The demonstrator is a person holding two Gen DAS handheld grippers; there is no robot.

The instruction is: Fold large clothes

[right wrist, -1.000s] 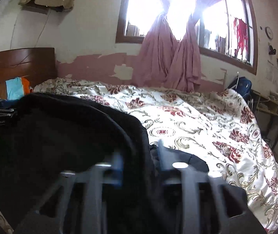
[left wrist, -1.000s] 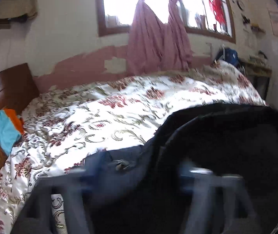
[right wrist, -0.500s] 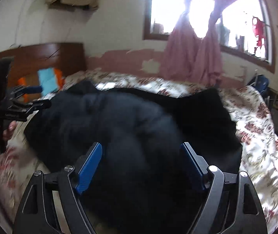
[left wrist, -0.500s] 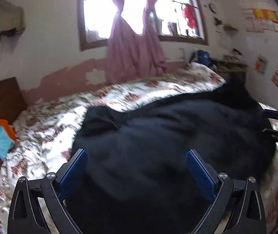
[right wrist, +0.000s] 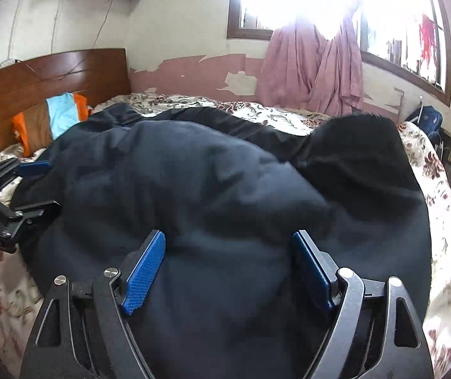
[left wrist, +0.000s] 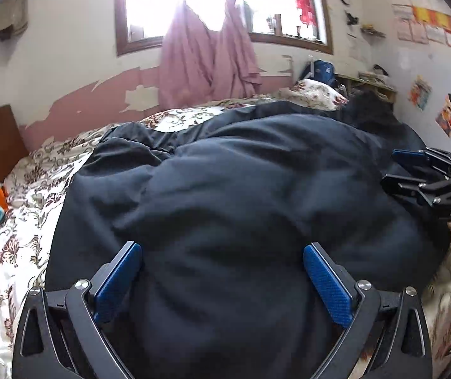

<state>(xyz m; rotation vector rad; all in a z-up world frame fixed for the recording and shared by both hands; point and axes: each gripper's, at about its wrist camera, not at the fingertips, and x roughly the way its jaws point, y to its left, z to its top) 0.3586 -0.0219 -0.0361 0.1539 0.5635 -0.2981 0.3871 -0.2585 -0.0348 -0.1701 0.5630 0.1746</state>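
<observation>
A large dark navy padded coat [left wrist: 241,195] lies spread across the floral bedspread [left wrist: 29,243]; it also fills the right wrist view [right wrist: 212,195], with a black furry hood [right wrist: 361,154] at its far right. My left gripper [left wrist: 222,271] is open, its blue pads wide apart over the coat's near edge. My right gripper [right wrist: 228,262] is open too, above the coat's near edge. Each gripper shows at the side of the other's view: the right one [left wrist: 415,170], the left one [right wrist: 26,186].
A wooden headboard [right wrist: 51,75] with orange and blue folded clothes [right wrist: 57,117] stands at the bed's left end. Pink curtains [left wrist: 206,60] hang at the window behind. A blue bag [left wrist: 320,69] and a shelf stand at the far right.
Both grippers were shut on the coat a second ago; they opened and let it drop flat on the bed, then drew slightly back toward its near edge.
</observation>
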